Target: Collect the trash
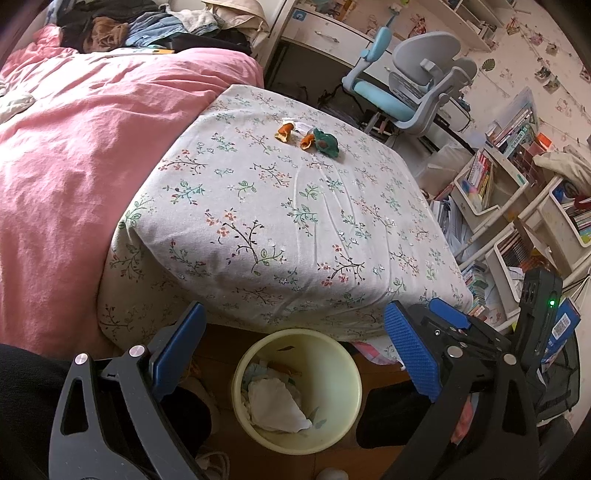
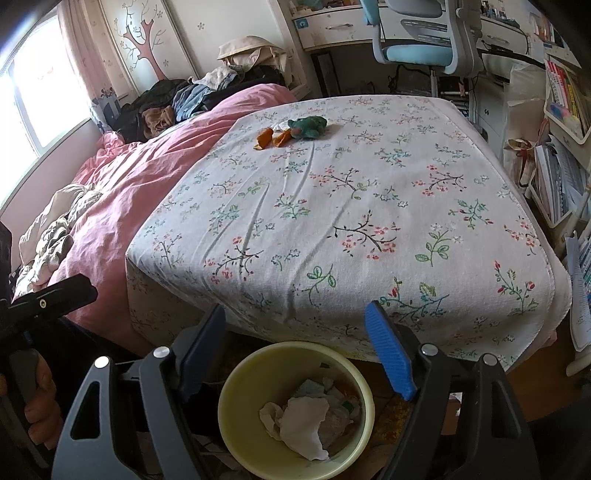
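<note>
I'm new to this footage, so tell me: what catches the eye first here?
The flowered bed cover fills the middle, with a small cluster of trash at its far end: orange peels and a crumpled green wrapper. Below its near edge stands a pale yellow bin already holding crumpled tissue, framed by the open right gripper.

This is a lived-in bedroom in a home, likely a child's. A bed [image 2: 332,221] with a floral sheet and a rumpled pink duvet [image 1: 74,147] fills the middle, with clothes [image 2: 177,103] heaped at its far edge. Beyond its far corner stand a white study desk [image 2: 332,26] and a blue-and-grey ergonomic chair [image 1: 406,92] (bookshelves [image 1: 517,206] crammed with books alongside). A tree decal [image 2: 142,40] decorates the wall.
</note>
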Action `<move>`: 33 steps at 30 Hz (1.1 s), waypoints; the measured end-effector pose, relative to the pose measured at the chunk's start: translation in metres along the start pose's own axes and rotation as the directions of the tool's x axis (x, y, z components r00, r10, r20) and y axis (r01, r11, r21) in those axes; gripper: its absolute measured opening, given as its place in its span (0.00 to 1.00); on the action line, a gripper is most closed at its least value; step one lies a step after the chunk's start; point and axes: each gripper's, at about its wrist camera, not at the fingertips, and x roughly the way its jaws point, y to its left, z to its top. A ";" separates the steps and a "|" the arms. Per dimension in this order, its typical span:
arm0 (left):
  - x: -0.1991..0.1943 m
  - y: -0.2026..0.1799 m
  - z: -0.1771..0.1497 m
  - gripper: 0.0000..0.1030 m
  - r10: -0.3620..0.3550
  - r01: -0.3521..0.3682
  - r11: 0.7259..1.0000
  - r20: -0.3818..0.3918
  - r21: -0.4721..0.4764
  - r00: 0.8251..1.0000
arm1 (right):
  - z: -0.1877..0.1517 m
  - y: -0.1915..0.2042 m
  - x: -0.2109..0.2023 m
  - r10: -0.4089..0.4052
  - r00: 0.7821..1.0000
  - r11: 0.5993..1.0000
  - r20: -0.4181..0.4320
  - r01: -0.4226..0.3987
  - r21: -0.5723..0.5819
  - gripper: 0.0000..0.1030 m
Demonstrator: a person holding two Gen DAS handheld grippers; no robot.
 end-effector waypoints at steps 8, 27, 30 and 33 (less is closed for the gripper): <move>0.000 -0.002 -0.001 0.91 0.000 0.000 1.000 -0.001 0.001 1.000 | 0.000 0.000 0.000 0.000 1.000 1.000 -0.001 0.000 -0.001 0.74; 0.000 -0.004 -0.002 0.92 -0.002 0.002 1.000 0.000 0.009 1.000 | 0.000 0.001 0.000 -0.001 1.000 1.000 -0.001 0.001 -0.003 0.74; -0.001 -0.004 -0.001 0.92 -0.004 0.004 1.000 0.000 0.013 1.000 | 0.000 0.000 0.000 -0.002 1.000 1.000 0.001 0.002 -0.003 0.74; -0.001 -0.004 -0.001 0.92 -0.004 0.004 1.000 0.004 0.011 1.000 | 0.000 -0.001 0.000 -0.004 1.000 1.000 0.004 0.004 -0.001 0.74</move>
